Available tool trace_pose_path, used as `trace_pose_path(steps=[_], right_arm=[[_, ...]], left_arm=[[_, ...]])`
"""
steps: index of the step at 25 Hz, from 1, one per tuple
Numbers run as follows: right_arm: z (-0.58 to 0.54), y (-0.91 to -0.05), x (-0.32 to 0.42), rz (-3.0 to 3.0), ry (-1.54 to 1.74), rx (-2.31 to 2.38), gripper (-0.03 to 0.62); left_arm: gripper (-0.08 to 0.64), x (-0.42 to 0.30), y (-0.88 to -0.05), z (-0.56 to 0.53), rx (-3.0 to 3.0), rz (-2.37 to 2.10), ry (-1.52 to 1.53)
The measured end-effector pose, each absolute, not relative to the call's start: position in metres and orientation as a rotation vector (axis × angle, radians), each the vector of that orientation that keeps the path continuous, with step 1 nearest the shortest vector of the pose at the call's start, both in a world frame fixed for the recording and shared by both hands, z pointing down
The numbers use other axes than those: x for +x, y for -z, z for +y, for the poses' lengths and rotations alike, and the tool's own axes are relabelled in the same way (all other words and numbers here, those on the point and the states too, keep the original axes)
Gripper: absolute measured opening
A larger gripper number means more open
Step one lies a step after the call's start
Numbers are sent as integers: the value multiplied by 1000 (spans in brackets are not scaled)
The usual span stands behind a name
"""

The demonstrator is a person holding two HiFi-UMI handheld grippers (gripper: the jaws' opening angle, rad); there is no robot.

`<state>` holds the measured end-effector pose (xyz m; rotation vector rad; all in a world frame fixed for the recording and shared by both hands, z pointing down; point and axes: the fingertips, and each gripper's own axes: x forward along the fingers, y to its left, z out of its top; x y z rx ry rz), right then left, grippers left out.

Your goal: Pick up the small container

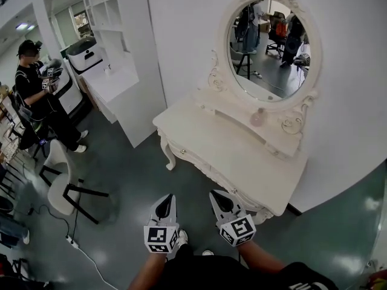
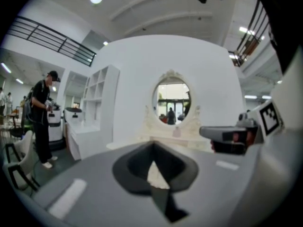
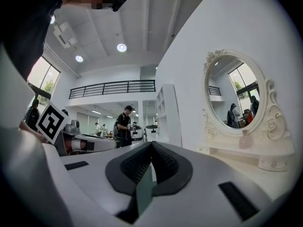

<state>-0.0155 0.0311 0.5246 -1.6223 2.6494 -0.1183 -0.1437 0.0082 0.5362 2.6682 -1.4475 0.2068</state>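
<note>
The small container (image 1: 258, 117) is a pale pink jar on the raised shelf of the white dressing table (image 1: 242, 162), just below the oval mirror (image 1: 269, 47). It shows small and far off in the left gripper view (image 2: 176, 132) and at the right in the right gripper view (image 3: 245, 139). My left gripper (image 1: 164, 199) and right gripper (image 1: 217, 195) hover side by side in front of the table's near edge, well short of the jar. Both are shut with nothing between the jaws, the left gripper (image 2: 152, 145) and the right gripper (image 3: 151, 144) alike.
A white shelf unit with a desk (image 1: 112, 71) stands left of the table. A white chair (image 1: 60, 180) and a cable lie on the green floor at the left. A person in black (image 1: 36, 95) stands at the far left holding grippers.
</note>
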Motion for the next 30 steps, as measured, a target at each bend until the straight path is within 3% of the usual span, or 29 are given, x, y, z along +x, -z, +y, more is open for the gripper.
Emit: trace_pose_path(steps=[18,30], right_arm=[[-91,-527,-41,2482,136,-1896,6],[-132,-532,19,2363,130,-2083,6]], left_arm=[[8,-160,-552,-137,2814,-1158,-232],[8,-106,-551,-184,2885,-965,-232]])
